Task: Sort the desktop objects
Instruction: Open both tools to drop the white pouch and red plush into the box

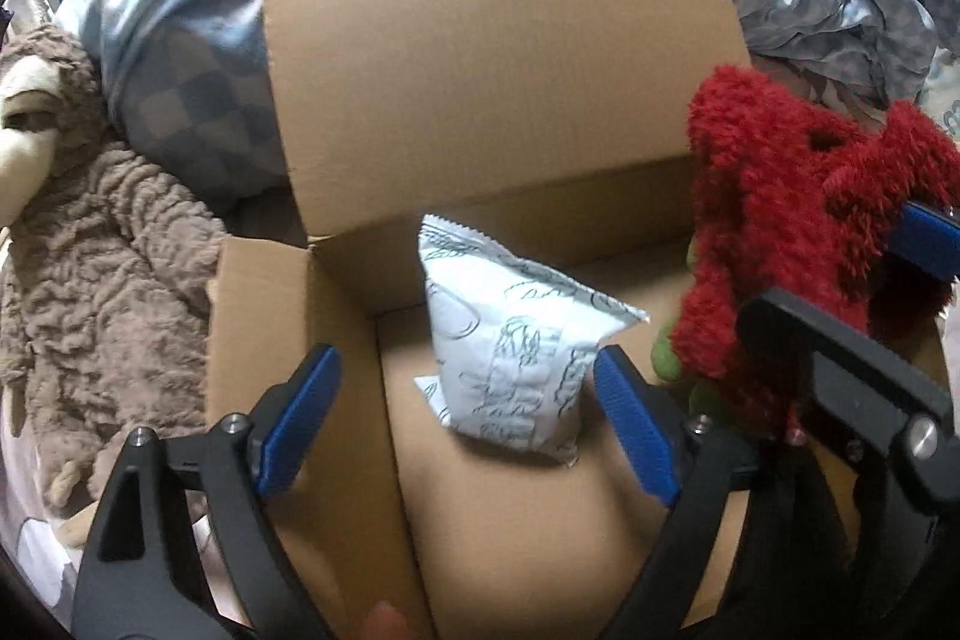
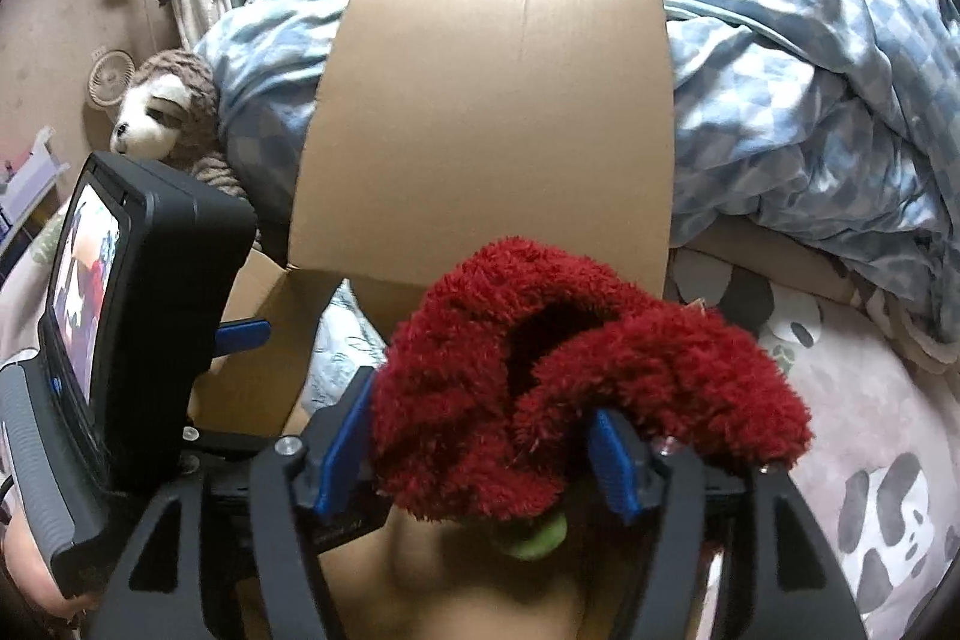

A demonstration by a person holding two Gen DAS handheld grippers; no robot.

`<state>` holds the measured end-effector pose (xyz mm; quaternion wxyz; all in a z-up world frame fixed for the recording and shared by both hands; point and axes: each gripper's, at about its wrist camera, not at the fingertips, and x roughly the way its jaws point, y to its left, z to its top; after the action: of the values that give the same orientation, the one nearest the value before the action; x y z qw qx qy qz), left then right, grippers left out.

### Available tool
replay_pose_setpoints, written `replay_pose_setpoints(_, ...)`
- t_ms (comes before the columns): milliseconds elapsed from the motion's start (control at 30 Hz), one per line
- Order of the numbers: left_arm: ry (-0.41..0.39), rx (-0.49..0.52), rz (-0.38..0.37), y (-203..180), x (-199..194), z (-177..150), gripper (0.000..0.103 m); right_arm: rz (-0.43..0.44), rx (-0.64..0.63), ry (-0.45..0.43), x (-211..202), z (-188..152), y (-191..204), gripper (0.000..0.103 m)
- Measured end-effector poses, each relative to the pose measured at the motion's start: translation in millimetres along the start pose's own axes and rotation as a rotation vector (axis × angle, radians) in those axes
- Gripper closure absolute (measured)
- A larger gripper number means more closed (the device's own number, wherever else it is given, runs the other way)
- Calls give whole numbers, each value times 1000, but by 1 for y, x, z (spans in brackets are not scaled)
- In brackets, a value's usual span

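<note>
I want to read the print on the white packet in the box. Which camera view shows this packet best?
The left wrist view: the white packet lies almost whole inside the cardboard box. In the right wrist view only a strip shows beside the red plush toy.

A blue checked duvet [image 2: 780, 58] lies heaped on the bed beside a sloth plush [image 2: 165, 112], with what looks like a small fan [image 2: 111, 77] behind.
</note>
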<state>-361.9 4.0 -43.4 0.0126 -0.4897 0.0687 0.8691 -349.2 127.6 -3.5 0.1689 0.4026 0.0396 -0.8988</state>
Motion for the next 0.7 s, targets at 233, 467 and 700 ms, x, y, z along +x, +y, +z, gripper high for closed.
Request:
replay_pose_setpoints(233,-24,-5,31,7,-32,-9,17,3,-16,-16,-25,2,11,24)
replay_pose_setpoints(467,-56,-10,46,22,-61,-24,17,-32,-53,-54,-57,5,25,19)
replay_pose_setpoints(700,-71,3,68,14,-88,-33,14,-18,-51,-53,-80,1,33,19)
